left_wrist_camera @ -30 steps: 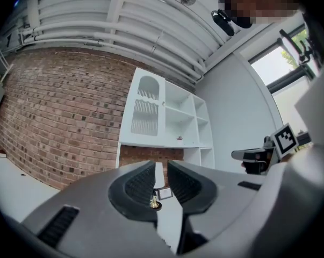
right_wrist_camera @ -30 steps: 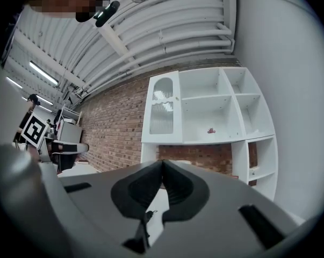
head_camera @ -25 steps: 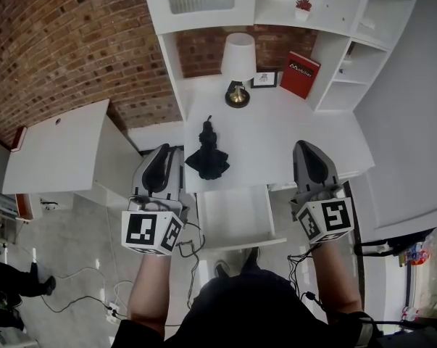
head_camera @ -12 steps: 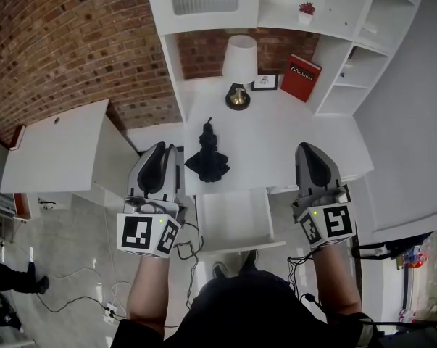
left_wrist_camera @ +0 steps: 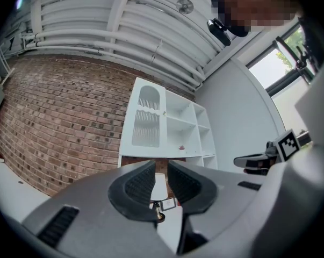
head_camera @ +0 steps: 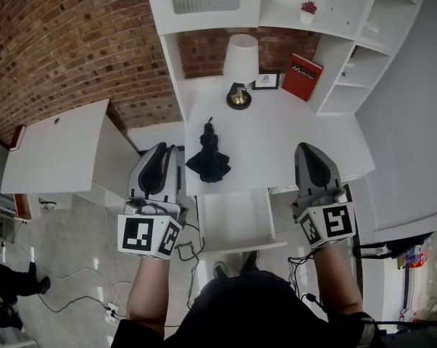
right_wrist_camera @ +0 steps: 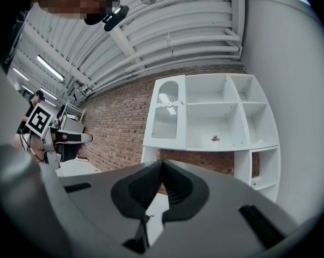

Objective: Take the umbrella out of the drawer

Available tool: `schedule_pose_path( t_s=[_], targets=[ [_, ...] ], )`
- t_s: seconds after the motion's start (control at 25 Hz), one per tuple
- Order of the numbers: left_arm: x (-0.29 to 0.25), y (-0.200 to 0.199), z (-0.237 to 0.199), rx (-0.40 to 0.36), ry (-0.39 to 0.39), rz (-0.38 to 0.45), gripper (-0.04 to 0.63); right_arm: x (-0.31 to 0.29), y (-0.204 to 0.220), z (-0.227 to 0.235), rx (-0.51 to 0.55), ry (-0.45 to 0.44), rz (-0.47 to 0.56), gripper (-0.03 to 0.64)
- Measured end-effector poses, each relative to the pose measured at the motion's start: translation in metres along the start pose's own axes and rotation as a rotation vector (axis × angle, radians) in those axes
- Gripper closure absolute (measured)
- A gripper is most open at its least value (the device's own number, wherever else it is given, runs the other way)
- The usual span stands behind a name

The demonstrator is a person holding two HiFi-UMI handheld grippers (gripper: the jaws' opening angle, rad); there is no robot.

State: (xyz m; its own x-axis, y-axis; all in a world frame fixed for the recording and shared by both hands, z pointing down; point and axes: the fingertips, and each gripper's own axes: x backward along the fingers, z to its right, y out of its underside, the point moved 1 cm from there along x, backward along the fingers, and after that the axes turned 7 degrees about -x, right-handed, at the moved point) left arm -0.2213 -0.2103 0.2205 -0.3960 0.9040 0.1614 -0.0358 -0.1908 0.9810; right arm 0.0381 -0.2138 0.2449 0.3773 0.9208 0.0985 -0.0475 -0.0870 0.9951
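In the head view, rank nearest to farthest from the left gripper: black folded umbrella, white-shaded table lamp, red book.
1. Black folded umbrella, on the white desk beside the left gripper.
2. White-shaded table lamp, desk's back middle.
3. Red book, back right corner.

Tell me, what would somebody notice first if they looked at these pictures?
A black folded umbrella lying on the white desk, just behind the open drawer, jumps out first. Next come the left gripper and right gripper, one on either side of that drawer with nothing in them. At the back of the desk are a white lamp and a red book.
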Motion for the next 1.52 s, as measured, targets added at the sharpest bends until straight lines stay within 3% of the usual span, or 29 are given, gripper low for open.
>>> schedule_pose_path(
  t_s=[1.52],
  targets=[
    [0.0055, 0.0085, -0.0036, 0.006, 0.009, -0.022, 0.529, 0.001, 0.0049, -0.0102, -0.008, 0.007, -0.013, 0.617]
  ],
)
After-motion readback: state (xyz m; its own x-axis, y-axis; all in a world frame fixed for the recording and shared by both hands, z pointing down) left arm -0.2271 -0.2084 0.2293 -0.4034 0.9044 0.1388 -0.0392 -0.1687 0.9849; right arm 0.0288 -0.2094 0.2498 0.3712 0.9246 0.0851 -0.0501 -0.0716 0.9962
